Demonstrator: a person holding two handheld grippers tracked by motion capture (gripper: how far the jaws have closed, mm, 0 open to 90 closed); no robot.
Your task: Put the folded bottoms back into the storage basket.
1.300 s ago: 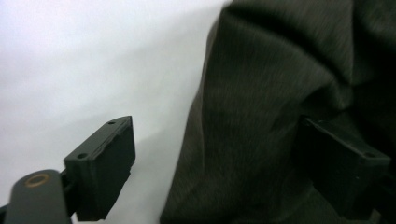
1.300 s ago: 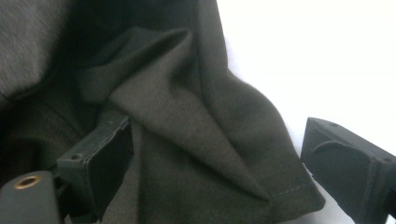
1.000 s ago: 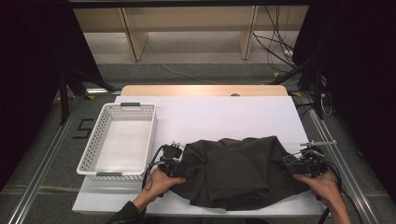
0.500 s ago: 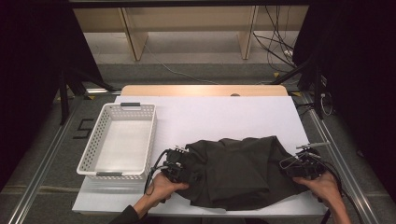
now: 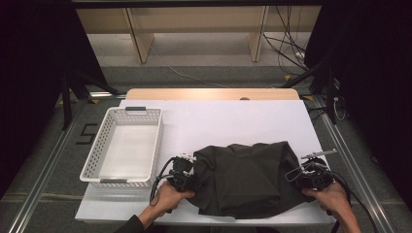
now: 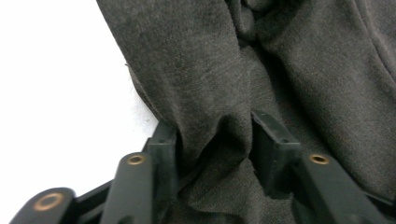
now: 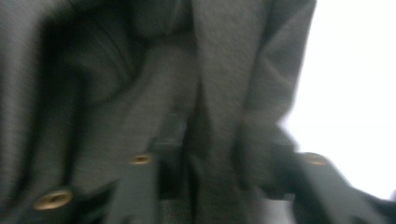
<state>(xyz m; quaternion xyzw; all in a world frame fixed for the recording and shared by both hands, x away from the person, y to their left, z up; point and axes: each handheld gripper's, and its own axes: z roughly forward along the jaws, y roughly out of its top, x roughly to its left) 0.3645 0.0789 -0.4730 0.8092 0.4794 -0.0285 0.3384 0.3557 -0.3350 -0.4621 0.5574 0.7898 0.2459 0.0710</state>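
A dark grey cloth lies crumpled on the white table, near its front edge. My left gripper is at the cloth's left edge and my right gripper at its right edge, each held by a hand. In the left gripper view, the left gripper has a bunched fold of the cloth pinched between its jaws, with creases running into them. The blurred right gripper view shows the right gripper closed on a fold of the cloth in the same way.
A white perforated basket, with nothing in it, stands on the table to the left of the cloth, close to my left gripper. Bare white tabletop lies behind the cloth. Metal rails run along both sides of the table, and cables lie at the right.
Both grippers have moved a little inward toward each other at the cloth's edges. The cloth has bunched slightly narrower between them.
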